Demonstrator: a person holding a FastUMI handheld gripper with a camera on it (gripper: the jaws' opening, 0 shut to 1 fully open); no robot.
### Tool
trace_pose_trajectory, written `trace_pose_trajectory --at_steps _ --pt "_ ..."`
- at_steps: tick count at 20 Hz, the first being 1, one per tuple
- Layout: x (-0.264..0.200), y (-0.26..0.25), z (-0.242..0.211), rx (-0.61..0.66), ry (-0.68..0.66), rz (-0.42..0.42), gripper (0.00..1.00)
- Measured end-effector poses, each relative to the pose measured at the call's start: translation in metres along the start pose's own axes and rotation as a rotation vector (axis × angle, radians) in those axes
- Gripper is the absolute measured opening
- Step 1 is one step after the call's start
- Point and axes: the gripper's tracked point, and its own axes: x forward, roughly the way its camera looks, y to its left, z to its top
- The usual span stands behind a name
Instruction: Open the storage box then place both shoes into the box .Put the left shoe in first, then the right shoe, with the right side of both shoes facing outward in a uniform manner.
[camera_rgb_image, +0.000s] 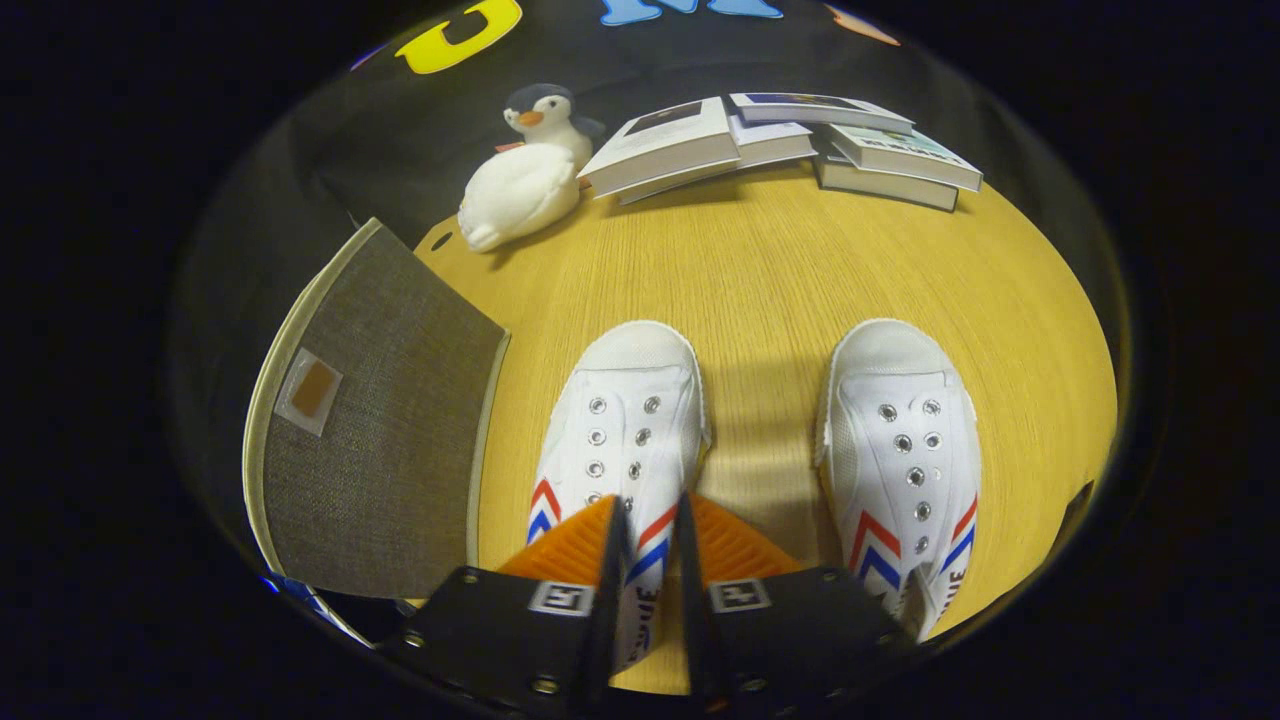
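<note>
Two white canvas shoes with red and blue side stripes stand side by side on the wooden table (770, 260), toes pointing away from me. My gripper (650, 505) is at the left-hand shoe (625, 410). Its fingers stand close together, and the shoe's right side wall with the stripes is pinched in the narrow gap between them. The right-hand shoe (900, 420) sits free a little to the right of the fingers. The grey fabric storage box (375, 440) is to the left of the shoes. Its woven panel with a small label window faces me; the inside is hidden.
A plush penguin (525, 175) lies at the back of the table beyond the box. Several books (780, 145) are stacked at the far edge beyond the shoes. Bare tabletop stretches between the shoes and the books.
</note>
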Motion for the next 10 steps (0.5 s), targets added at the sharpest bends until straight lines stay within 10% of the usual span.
trace_pose_trajectory --at_steps 4,10 --pt "-0.008 0.000 0.003 0.142 0.015 -0.007 0.01" --pt "-0.027 0.015 0.014 0.238 0.007 0.056 0.00"
